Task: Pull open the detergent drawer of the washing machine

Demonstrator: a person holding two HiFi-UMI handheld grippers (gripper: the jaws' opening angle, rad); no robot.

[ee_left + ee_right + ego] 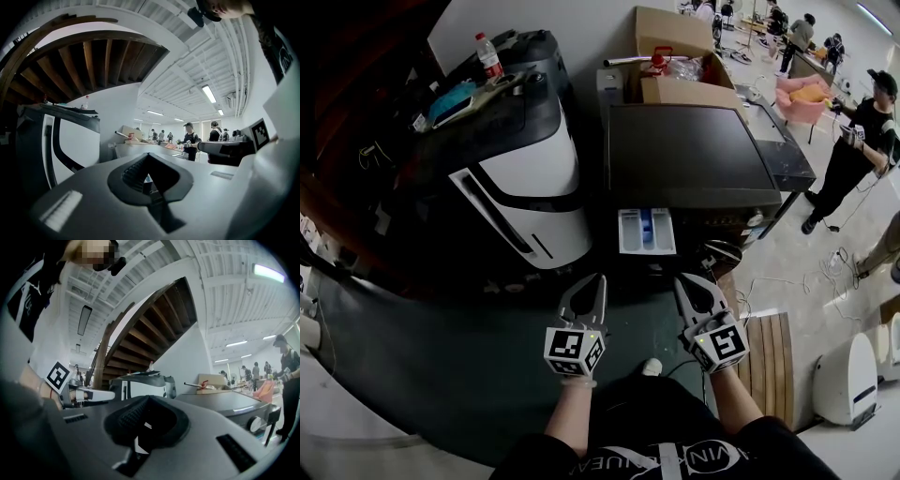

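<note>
See the drawer (646, 231) pulled out of the washer (694, 159) front, near both grippers but not touching them. Shut tight and holding nothing: left gripper (598, 281) and right gripper (682, 281). Looks done with the pulling. Next, nothing to grab; just back away.

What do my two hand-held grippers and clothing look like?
The left hand-held gripper and right hand-held gripper have grey tapering jaws with black ribbed pads, each backed by a white cube of black square markers. Worn: black top, white lettering.
</note>
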